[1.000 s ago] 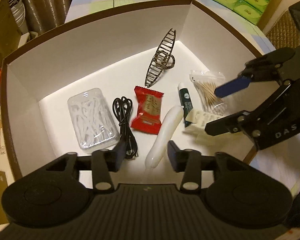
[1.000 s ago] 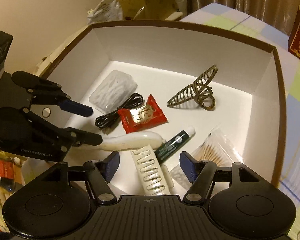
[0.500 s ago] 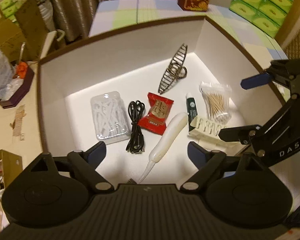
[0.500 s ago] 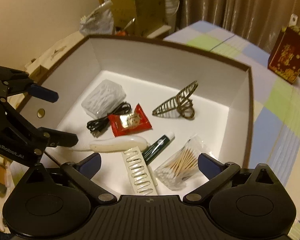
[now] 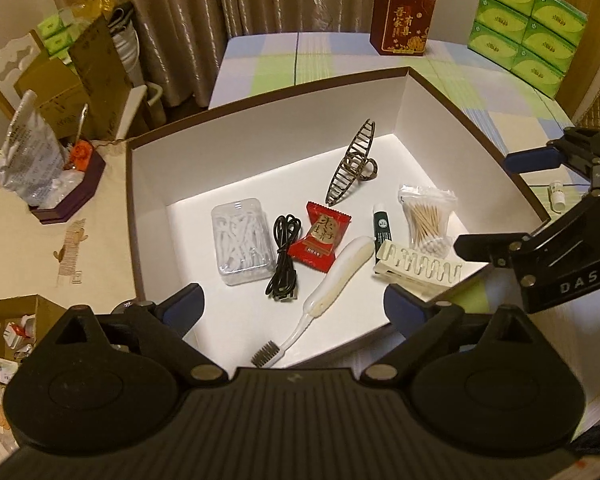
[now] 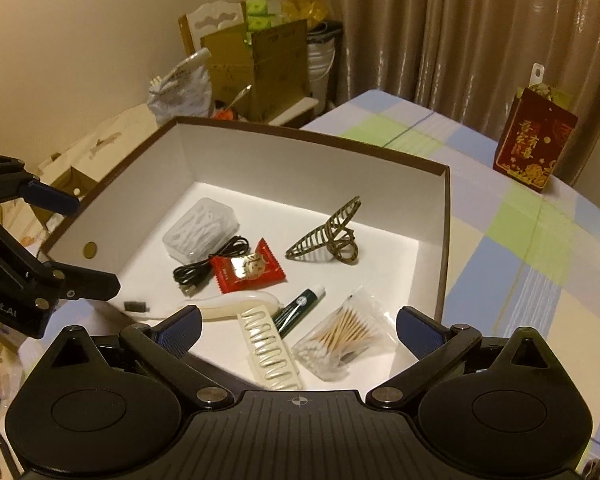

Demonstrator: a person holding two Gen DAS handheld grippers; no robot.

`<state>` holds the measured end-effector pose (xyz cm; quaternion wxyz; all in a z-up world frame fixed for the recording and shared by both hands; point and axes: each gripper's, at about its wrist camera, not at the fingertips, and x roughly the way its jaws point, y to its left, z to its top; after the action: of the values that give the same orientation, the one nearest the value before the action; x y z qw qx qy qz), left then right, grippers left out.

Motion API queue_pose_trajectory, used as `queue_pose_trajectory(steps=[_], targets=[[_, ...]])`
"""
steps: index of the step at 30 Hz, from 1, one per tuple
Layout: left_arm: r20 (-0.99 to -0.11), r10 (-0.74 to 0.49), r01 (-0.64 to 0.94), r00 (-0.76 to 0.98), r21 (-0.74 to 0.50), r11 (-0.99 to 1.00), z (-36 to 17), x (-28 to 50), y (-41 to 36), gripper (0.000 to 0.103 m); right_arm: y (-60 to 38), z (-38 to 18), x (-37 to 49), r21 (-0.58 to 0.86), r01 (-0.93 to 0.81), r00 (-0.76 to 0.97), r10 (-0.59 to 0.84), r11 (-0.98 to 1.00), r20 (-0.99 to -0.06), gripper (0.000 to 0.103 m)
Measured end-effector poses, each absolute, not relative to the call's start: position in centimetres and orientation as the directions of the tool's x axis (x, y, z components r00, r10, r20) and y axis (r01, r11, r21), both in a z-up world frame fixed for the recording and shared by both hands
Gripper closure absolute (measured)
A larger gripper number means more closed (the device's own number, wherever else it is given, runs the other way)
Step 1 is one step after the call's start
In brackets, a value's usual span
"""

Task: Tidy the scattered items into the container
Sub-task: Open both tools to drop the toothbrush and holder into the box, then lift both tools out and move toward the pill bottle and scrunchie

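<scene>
A white box with a brown rim (image 5: pixel 260 136) (image 6: pixel 308 160) holds several items: a clear floss-pick case (image 5: pixel 242 246), a black cable (image 5: pixel 286 262), a red candy packet (image 5: pixel 320 236), a white toothbrush (image 5: pixel 332 280), a green tube (image 5: pixel 381 232), a bag of cotton swabs (image 5: pixel 428 216), a cream hair clip (image 5: pixel 416 270) and a bronze claw clip (image 5: pixel 354 162). My left gripper (image 5: pixel 292 304) is open and empty above the box's near edge. My right gripper (image 6: pixel 298 326) is open and empty above the other side; it shows in the left wrist view (image 5: pixel 496 200).
A red gift bag (image 5: pixel 402 18) and green tissue packs (image 5: pixel 528 20) stand on the checked tablecloth behind the box. A small white bottle (image 5: pixel 557 197) lies right of the box. Cardboard boxes and bags (image 5: pixel 60 80) sit at the left.
Both grippers have opened wide and pulled up and back from the box. The toothbrush and cream clip now lie free inside it.
</scene>
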<state>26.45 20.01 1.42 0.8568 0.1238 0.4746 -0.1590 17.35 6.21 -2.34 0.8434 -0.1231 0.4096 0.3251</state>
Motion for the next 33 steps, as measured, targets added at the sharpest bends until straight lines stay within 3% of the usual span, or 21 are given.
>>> queue_pose_trajectory(steps=[33], targets=[[-0.859, -0.116, 0.347, 0.499, 0.075, 0.935, 1.2, 16.6, 14.6, 0.004, -2.9, -2.4, 10.6, 0.101, -0.672, 0.397, 0.472, 0.733, -0.787, 0.002]])
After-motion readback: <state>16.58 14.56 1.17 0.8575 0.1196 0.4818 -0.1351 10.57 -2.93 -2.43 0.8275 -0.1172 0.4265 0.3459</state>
